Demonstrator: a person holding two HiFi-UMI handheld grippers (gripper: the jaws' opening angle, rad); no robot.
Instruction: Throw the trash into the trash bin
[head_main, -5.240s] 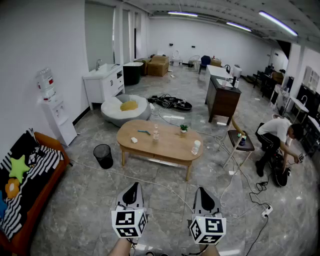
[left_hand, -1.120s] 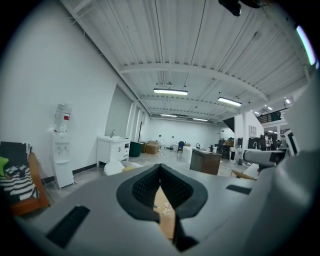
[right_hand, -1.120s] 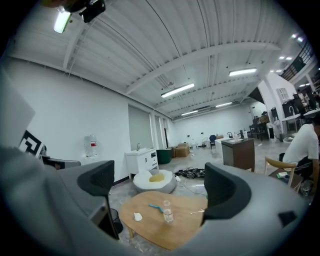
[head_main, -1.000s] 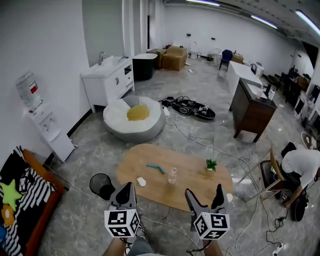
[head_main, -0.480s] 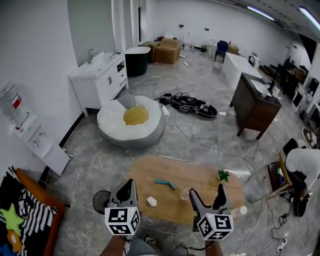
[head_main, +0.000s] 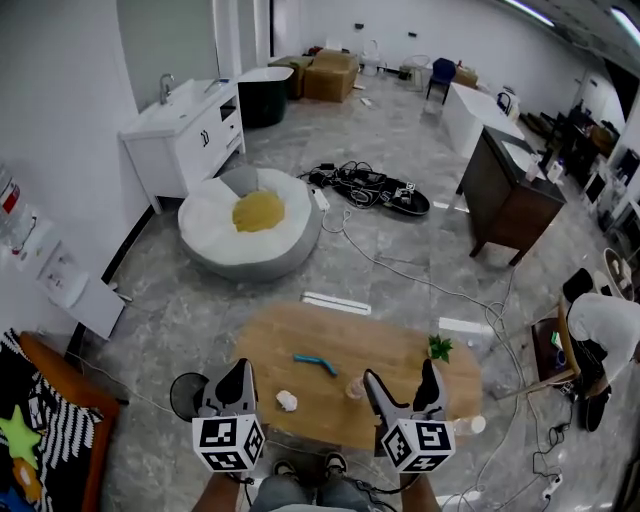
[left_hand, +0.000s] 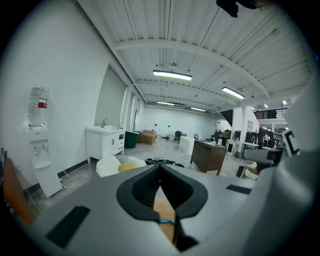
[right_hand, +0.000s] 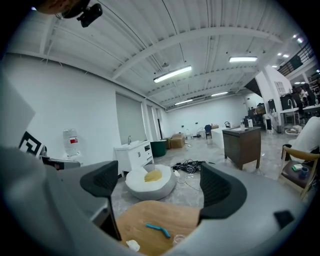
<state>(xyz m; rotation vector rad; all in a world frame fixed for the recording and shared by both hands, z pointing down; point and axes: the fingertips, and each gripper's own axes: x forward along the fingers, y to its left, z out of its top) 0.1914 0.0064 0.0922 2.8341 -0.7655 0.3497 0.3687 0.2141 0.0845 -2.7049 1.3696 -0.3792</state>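
A crumpled white scrap of paper lies on the oval light-wood coffee table, near its left end and close to the near edge. The round black mesh trash bin stands on the grey marble floor just beside that end of the table. On the tabletop a curved blue plastic piece lies beyond the paper. A clear drinking cup stands to the paper's right, and a small green potted plant stands toward the far right. Both grippers hover over the near side of the table, level with each other and apart. The left gripper shows in the head view between the bin and the paper. In its own view its dark ribbed pads meet at the tips with nothing between them. The right gripper has its jaws spread wide and empty. In its own view the gap frames the table, the blue piece and the paper. Beyond the table rests a round grey-and-white beanbag with a yellow cushion.
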